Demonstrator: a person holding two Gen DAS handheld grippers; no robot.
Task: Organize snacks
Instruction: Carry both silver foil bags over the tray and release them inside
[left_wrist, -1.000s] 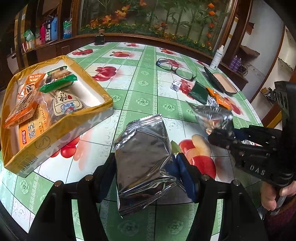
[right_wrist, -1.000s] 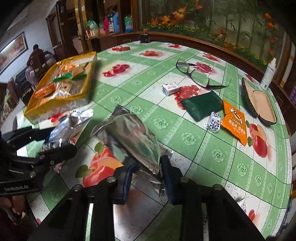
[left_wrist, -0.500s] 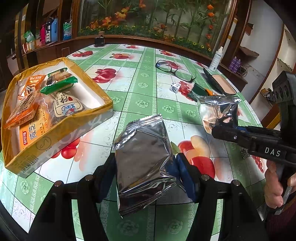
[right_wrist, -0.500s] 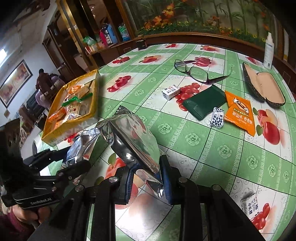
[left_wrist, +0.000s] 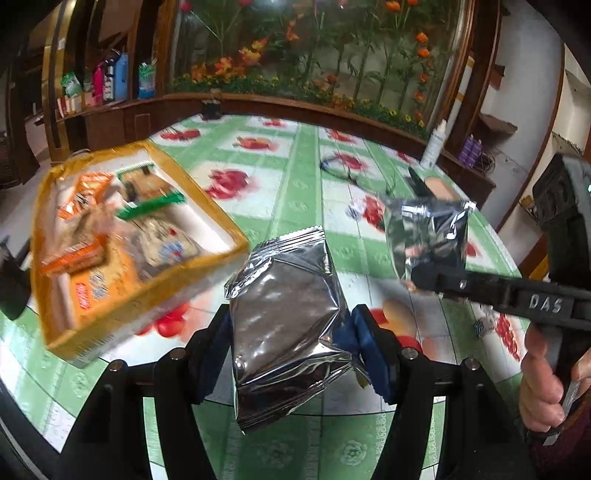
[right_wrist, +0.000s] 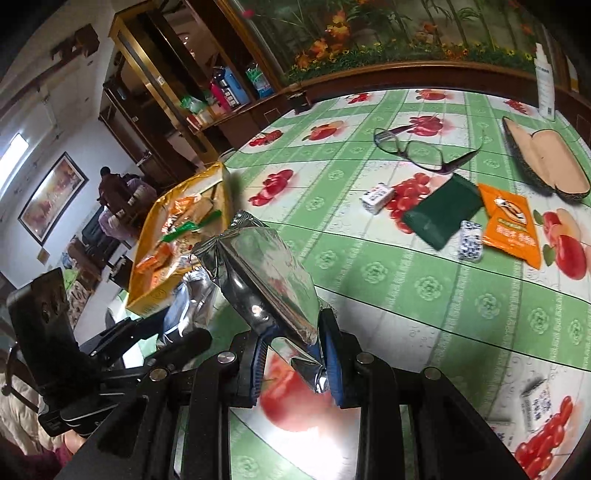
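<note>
We hold 2 silver foil snack packs, both lifted above the table. The first foil pack (left_wrist: 291, 317) sits pinched between the blue pads of our left gripper (left_wrist: 291, 354), its serrated top edge pointing away from us. The second foil pack (right_wrist: 269, 280) is clamped at its lower corner by our right gripper (right_wrist: 295, 365), tilted up and to the left; the left wrist view shows the same pack (left_wrist: 428, 236) raised at the end of the black tool marked DAS.

To the left stands the yellow box (left_wrist: 155, 291), open on top and already holding several orange, green and pale snack packets. It is blurred in the left wrist view. From the right wrist view the yellow box (right_wrist: 157, 291) lies just beyond the left gripper's pack.

The table (right_wrist: 424, 288) wears a green and white checked cloth printed with red fruit. Farther out on it lie an orange snack packet (right_wrist: 511, 225), a dark green packet (right_wrist: 443, 214) touching it, 2 small blue-and-white sweets, a small white box (right_wrist: 376, 194), a pair of glasses (right_wrist: 424, 149) and an open glasses case (right_wrist: 546, 158).

Around the table runs a dark wooden ledge, with flowers and greenery behind it, a white bottle (right_wrist: 546, 86) on it, and shelves with bottles at the left.
</note>
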